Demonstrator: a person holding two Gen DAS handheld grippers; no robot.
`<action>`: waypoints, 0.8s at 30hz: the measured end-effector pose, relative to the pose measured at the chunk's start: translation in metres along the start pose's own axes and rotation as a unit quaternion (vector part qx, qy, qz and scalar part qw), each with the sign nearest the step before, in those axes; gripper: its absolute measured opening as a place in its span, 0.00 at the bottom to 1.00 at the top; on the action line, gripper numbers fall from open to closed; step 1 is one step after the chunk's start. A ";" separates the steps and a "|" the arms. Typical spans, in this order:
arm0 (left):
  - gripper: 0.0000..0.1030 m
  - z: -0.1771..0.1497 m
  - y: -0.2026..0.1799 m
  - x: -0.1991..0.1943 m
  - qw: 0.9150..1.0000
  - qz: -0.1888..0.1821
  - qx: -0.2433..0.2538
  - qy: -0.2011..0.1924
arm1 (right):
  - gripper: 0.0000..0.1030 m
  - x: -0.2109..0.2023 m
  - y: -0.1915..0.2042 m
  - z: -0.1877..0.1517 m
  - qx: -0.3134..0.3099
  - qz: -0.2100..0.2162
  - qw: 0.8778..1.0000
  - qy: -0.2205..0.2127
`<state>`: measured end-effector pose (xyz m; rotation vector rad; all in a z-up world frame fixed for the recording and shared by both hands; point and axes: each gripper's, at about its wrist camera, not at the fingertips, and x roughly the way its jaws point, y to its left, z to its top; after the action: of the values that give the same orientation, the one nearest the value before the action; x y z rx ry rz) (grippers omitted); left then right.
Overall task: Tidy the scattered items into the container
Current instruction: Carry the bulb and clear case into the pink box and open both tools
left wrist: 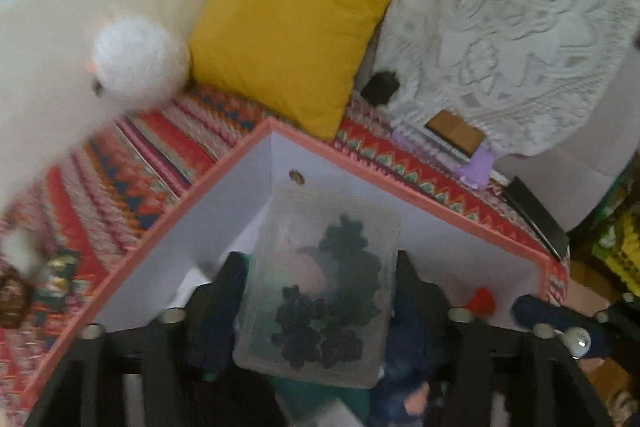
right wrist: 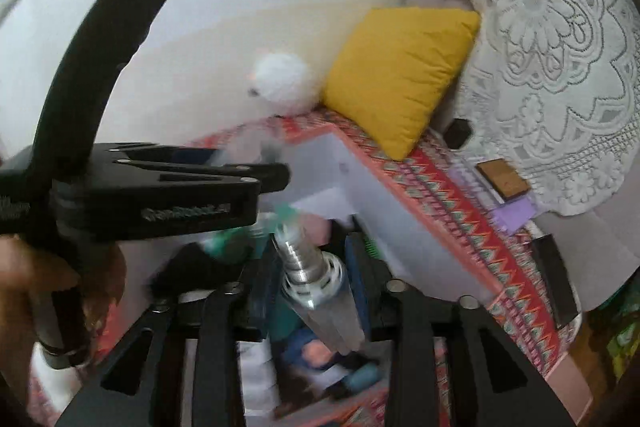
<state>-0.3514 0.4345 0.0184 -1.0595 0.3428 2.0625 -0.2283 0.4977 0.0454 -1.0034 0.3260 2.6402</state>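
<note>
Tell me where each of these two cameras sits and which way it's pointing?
Left wrist: on the left gripper, looking along its fingers down into the box; a clear packet is between them.
Right wrist: on the right gripper, facing the box over a metal tool it holds; the left gripper and a hand show at the image's left.
Shared: box, yellow cushion, white ball, lace cloth.

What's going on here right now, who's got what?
A person is tidying things into a pink-rimmed box on a patterned cloth. The left gripper holds a clear plastic packet of dark pieces over the box. The right gripper grips a silver metal cylinder, also over the box. A yellow cushion and a white fluffy ball sit behind.
</note>
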 end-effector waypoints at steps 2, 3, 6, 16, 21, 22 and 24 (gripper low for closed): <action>0.84 0.002 0.010 0.016 1.000 -0.001 -0.009 0.002 | 0.82 0.008 -0.009 0.000 0.012 -0.016 1.000 -0.013; 0.84 0.001 0.015 0.019 1.000 -0.002 -0.011 0.000 | 0.82 0.010 -0.013 0.000 0.015 -0.018 1.000 -0.017; 0.84 -0.008 0.027 0.012 1.000 -0.001 -0.020 -0.009 | 0.82 0.013 -0.022 -0.002 0.034 -0.016 0.999 -0.019; 0.84 -0.072 0.050 -0.091 0.997 0.020 -0.066 -0.040 | 0.84 -0.052 0.024 -0.030 0.015 0.024 0.999 -0.020; 0.86 -0.125 0.053 -0.169 0.994 0.043 -0.084 -0.061 | 0.87 -0.113 0.082 -0.051 -0.036 0.057 0.997 -0.041; 0.86 -0.140 0.053 -0.185 0.993 0.049 -0.088 -0.066 | 0.87 -0.124 0.093 -0.055 -0.046 0.064 0.996 -0.045; 0.87 -0.165 0.055 -0.211 0.991 0.061 -0.093 -0.074 | 0.88 -0.144 0.117 -0.066 -0.065 0.078 0.994 -0.051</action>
<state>-0.2238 0.2000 0.0756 -1.0075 0.1455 2.3029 -0.1268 0.3403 0.1071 -0.9116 0.2188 2.8735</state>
